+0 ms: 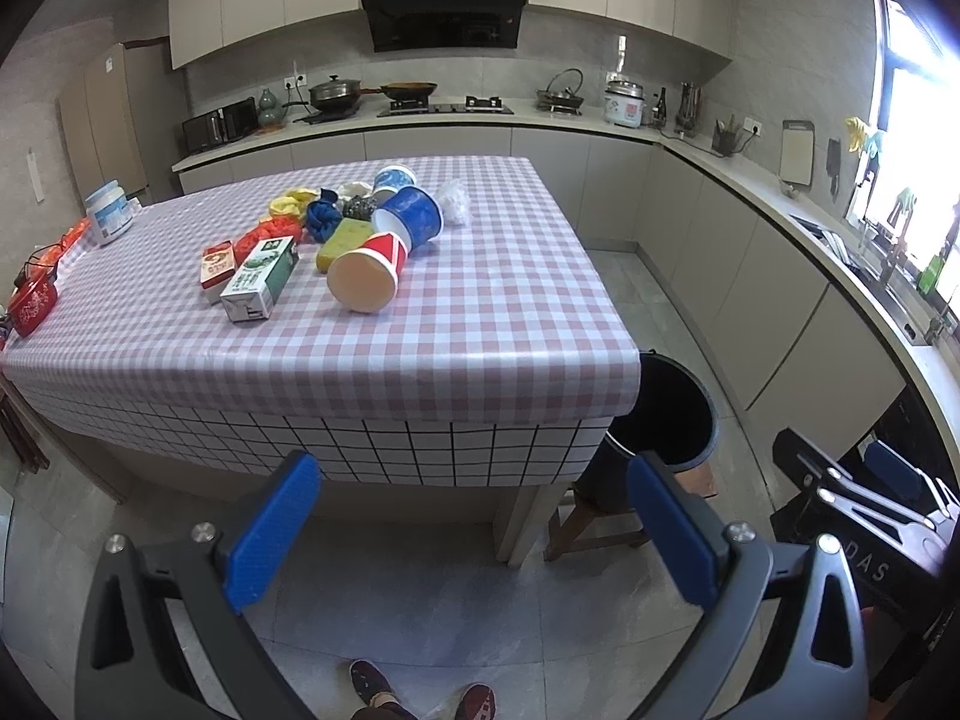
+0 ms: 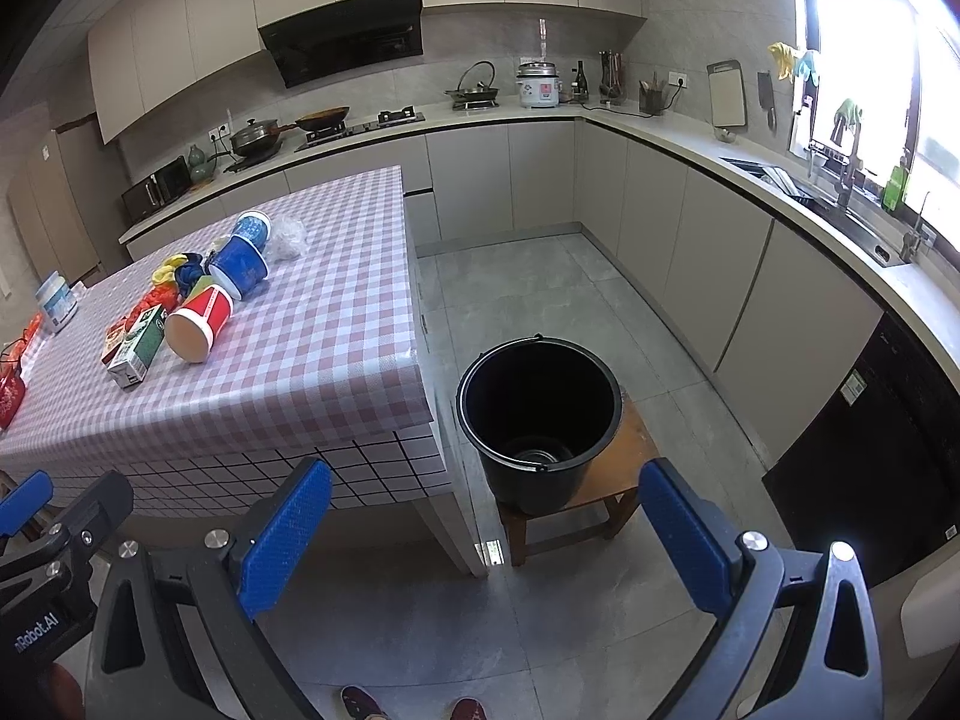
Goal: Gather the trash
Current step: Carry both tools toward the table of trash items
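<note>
Trash sits in a cluster on the checked table [image 1: 480, 324], toward the far half of the tabletop. Nearest the front edge of the table lies a red paper cup [image 1: 367, 276] on its side, base toward the cameras. Just behind the red cup lies a blue cup [image 1: 411, 217], also tipped over; a yellow sponge [image 1: 345, 238] lies beside both. A green-and-white carton [image 1: 261, 279] lies to the left of the red cup, with a smaller red carton [image 1: 215, 267] touching its left side. Crumpled clear plastic [image 1: 454, 201] lies at the far right of the cluster.

Beside the table's right front corner, a black bucket [image 2: 540, 420] stands upright on a low wooden stool [image 2: 624, 468]. What lies at its bottom cannot be made out.

Left gripper [image 1: 474, 528]: jaws spread wide, nothing between them, held before the table's front edge. Right gripper [image 2: 486, 534]: jaws likewise spread and unloaded, held near the bucket and clear of it.
</note>
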Action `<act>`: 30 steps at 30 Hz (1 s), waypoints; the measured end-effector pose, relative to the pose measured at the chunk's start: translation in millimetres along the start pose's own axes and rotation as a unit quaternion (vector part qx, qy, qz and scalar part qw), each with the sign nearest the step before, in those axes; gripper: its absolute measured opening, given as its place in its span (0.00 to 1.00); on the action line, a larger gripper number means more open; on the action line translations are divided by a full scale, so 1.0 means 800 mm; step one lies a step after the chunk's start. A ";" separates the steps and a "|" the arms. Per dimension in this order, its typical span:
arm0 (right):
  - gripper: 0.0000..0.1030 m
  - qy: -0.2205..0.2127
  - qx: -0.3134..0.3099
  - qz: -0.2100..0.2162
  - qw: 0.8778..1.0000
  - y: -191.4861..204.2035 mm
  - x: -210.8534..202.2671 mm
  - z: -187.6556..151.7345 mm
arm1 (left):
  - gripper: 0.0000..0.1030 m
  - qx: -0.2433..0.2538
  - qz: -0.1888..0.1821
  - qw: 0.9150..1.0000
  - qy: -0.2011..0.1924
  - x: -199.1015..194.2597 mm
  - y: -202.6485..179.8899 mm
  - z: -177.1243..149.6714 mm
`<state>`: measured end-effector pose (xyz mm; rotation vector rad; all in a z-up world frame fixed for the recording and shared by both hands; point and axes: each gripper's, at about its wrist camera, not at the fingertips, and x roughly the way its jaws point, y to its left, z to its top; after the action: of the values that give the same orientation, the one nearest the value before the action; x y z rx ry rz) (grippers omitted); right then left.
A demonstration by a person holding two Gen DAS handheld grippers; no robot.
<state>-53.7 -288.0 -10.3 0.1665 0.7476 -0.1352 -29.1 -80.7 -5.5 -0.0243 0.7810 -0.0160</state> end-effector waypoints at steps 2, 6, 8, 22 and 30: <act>1.00 0.001 0.001 0.000 1.000 -0.001 0.000 0.001 | 1.00 0.000 -0.002 1.000 0.001 0.000 -0.001 0.000; 1.00 -0.002 0.001 -0.004 1.000 -0.002 -0.001 0.003 | 1.00 0.002 -0.004 1.000 -0.001 -0.001 -0.001 0.004; 1.00 -0.003 0.001 -0.006 1.000 -0.003 -0.002 0.003 | 1.00 0.003 -0.004 1.000 -0.003 -0.001 -0.001 0.005; 1.00 -0.005 -0.002 -0.007 1.000 0.007 -0.003 0.004 | 1.00 0.000 0.000 1.000 -0.004 -0.002 0.012 0.006; 1.00 -0.005 -0.006 -0.006 1.000 0.017 -0.006 0.004 | 1.00 -0.001 0.000 1.000 -0.004 -0.003 0.019 0.006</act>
<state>-52.7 -274.9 -3.1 0.1492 0.7397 -0.1435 -27.1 -65.5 -1.0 -0.0266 0.7726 -0.0154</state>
